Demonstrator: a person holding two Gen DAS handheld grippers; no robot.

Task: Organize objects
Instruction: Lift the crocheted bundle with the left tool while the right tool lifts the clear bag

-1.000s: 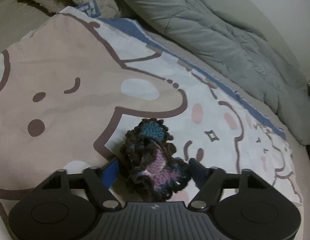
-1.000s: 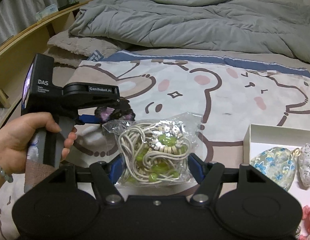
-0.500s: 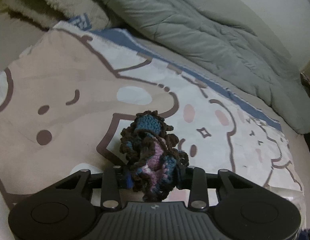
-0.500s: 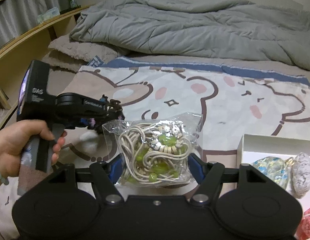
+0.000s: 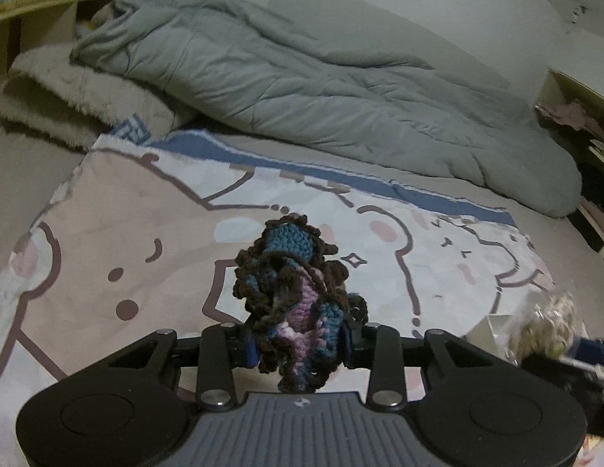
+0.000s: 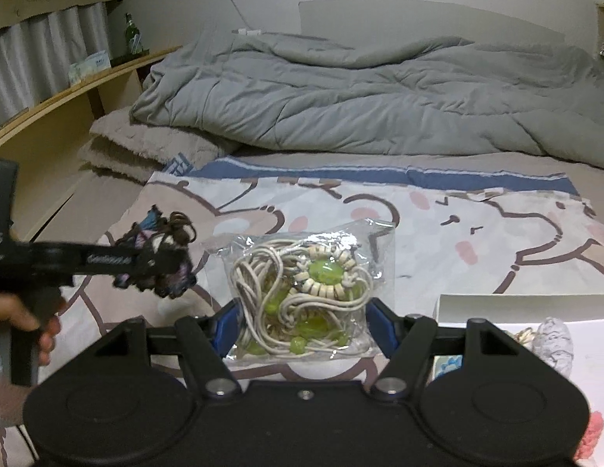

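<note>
My left gripper (image 5: 300,344) is shut on a crocheted piece (image 5: 296,292) of brown, blue and pink yarn, which hangs above the cartoon-print blanket (image 5: 119,241). From the right wrist view the same left gripper (image 6: 162,262) shows at the left with the crocheted piece (image 6: 165,241) in its jaws, held by a person's hand (image 6: 25,311). My right gripper (image 6: 302,325) is shut on a clear plastic bag (image 6: 302,288) of cream cord and green beads, lifted off the blanket. The bag (image 5: 543,323) also shows blurred at the right in the left wrist view.
A white box (image 6: 527,303) at the lower right holds a few small items, one a clear wrapped piece (image 6: 555,340). A rumpled grey duvet (image 6: 360,101) and a fluffy beige pillow (image 6: 146,144) lie behind. A wooden shelf (image 6: 68,89) runs along the left.
The left gripper's jaws closed on the crocheted piece and lifted it off the blanket, rolling a little. The right gripper rose slightly with the bag still in its grip.
</note>
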